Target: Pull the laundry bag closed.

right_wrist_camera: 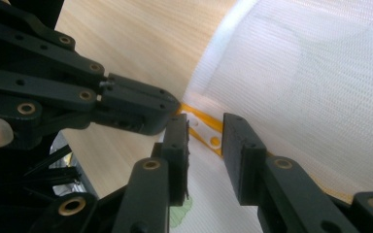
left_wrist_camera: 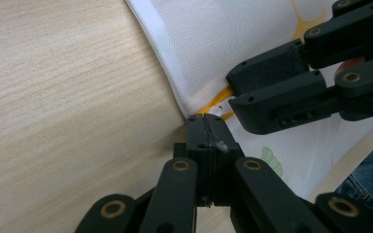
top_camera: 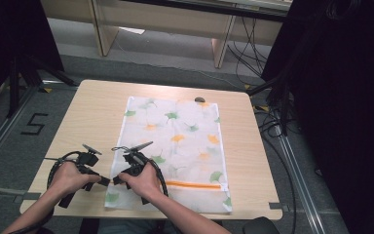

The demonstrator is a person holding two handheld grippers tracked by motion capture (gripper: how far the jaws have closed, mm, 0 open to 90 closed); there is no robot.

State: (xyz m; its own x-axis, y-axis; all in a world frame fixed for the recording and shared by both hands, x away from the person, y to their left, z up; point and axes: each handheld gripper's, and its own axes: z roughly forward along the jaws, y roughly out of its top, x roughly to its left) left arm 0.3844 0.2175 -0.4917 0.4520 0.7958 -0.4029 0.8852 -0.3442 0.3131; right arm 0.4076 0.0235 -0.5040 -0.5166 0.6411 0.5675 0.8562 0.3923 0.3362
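A white mesh laundry bag [top_camera: 175,141] printed with green and orange leaves lies flat on the wooden table [top_camera: 92,112]. An orange zipper [top_camera: 195,185] runs across its near end. Both grippers meet at the zipper's left end on the bag's left edge. My left gripper [left_wrist_camera: 206,127] is shut, its tip pinching the bag's edge [left_wrist_camera: 175,82] by the zipper's end [left_wrist_camera: 218,99]. My right gripper [right_wrist_camera: 205,131] is open, its jaws standing either side of the zipper [right_wrist_camera: 213,141] and its small white pull. In the high view the left gripper [top_camera: 108,181] and right gripper [top_camera: 117,180] nearly touch.
A small dark object [top_camera: 199,99] lies at the table's far edge behind the bag. Bare tabletop stretches to the left of the bag. Wooden desks [top_camera: 175,24], floor cables [top_camera: 272,122] and black curtains [top_camera: 350,97] stand beyond the table.
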